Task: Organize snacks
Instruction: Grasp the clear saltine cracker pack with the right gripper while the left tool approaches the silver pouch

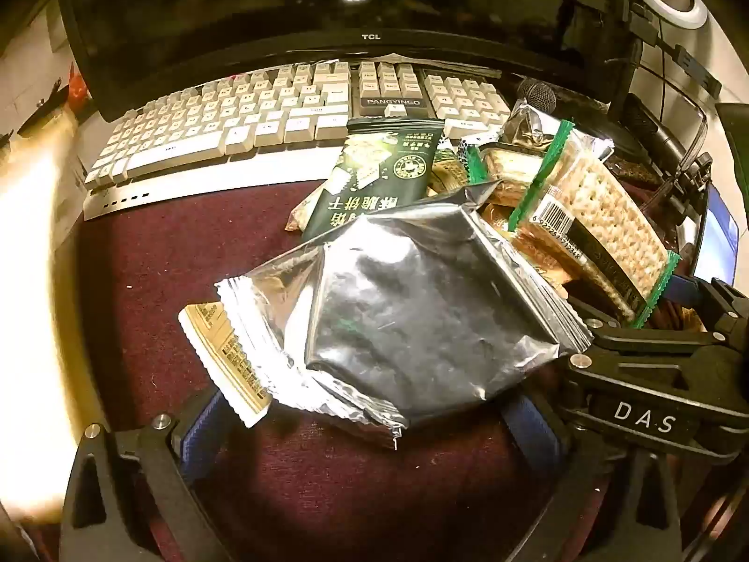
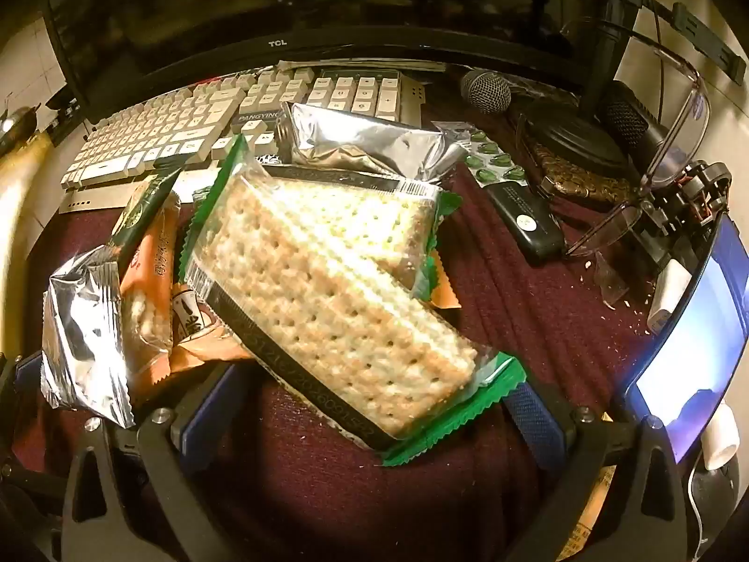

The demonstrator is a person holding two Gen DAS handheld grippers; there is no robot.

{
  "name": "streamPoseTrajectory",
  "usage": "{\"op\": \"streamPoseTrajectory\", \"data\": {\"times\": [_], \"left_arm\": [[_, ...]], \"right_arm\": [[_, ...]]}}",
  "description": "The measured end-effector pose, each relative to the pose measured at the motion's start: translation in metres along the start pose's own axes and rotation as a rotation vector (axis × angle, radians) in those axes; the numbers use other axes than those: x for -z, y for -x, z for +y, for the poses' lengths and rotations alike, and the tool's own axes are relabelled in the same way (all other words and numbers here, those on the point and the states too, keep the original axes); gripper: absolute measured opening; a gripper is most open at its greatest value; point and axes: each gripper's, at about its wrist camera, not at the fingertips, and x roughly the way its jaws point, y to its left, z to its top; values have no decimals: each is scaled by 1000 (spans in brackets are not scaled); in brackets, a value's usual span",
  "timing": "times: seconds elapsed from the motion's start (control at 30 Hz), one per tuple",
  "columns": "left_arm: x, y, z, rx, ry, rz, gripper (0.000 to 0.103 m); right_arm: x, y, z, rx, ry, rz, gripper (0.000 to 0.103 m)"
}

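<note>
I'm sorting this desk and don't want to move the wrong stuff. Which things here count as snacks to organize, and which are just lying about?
Snacks:
silver packet
cracker pack
dark green packet
orange packet
second silver packet

Lying about:
keyboard
monitor
microphone
glasses
pill blister
phone

Home computer desk, cluttered.
Monitor and keyboard beyond the tongs; mic, glasses, pill blister and lit phone off to the right; snack packs piled on dark red cloth just ahead.
</note>
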Motion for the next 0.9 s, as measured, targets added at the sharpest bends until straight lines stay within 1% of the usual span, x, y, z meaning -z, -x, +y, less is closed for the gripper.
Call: {"op": "streamPoseTrajectory", "data": {"times": [0.43, 0.53, 0.6, 0.63, 0.77, 0.9], "left_arm": [[0, 0, -1, -1, -1, -2, 102], [0, -1, -1, -1, -1, -2, 102], [-2, -1, 1, 0, -1, -1, 102], [-2, -1, 0, -1, -1, -1, 102], [-1, -1, 0, -1, -2, -2, 102], [-1, -1, 0, -8, 7, -3, 102]], "right_arm": [[-2, -1, 0, -7, 8, 5, 103], [-3, 4, -1, -59, -1, 14, 103], [2, 15, -2, -132, 11, 17, 103], [3, 19, -2, -131, 28, 18, 103], [7, 50, -2, -134, 107, -39, 103], [9, 73, -10, -108, 153, -143, 103]]}}
